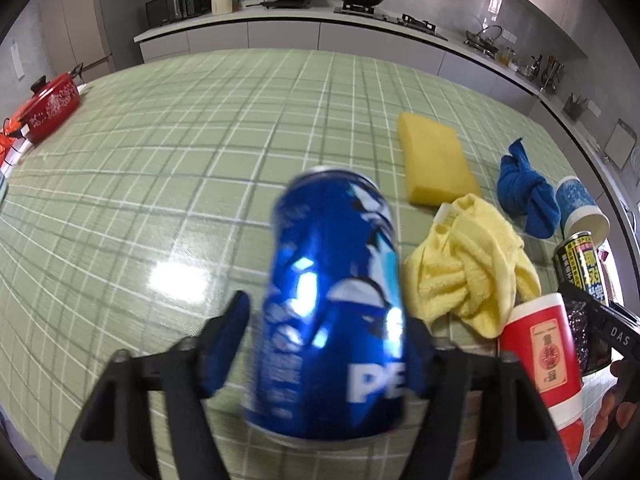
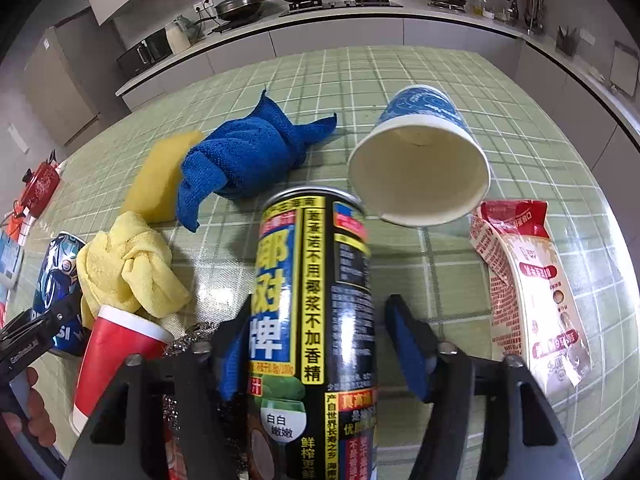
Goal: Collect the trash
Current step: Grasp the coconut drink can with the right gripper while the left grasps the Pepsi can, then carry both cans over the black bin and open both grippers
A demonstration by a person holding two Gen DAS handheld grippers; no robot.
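A blue Pepsi can point(image 1: 332, 304) stands between the fingers of my left gripper point(image 1: 324, 356); there is a gap at the left pad, so the jaws are open around it. The can also shows at the left of the right wrist view point(image 2: 56, 280). A black coconut-juice can point(image 2: 316, 320) stands between the fingers of my right gripper point(image 2: 316, 352), with a gap at the right pad; jaws open. It also shows in the left wrist view point(image 1: 582, 264). A red paper cup point(image 2: 116, 356) point(image 1: 540, 352), a blue paper cup point(image 2: 420, 160) on its side and a torn snack bag point(image 2: 528, 288) lie nearby.
A yellow cloth point(image 1: 468, 268), a blue cloth point(image 2: 248, 156) and a yellow sponge point(image 1: 436, 160) lie on the green checked tablecloth point(image 1: 180, 140). A steel scourer point(image 2: 192, 336) sits by the red cup. A red pot point(image 1: 48, 108) stands at the far left edge. Kitchen counters run behind.
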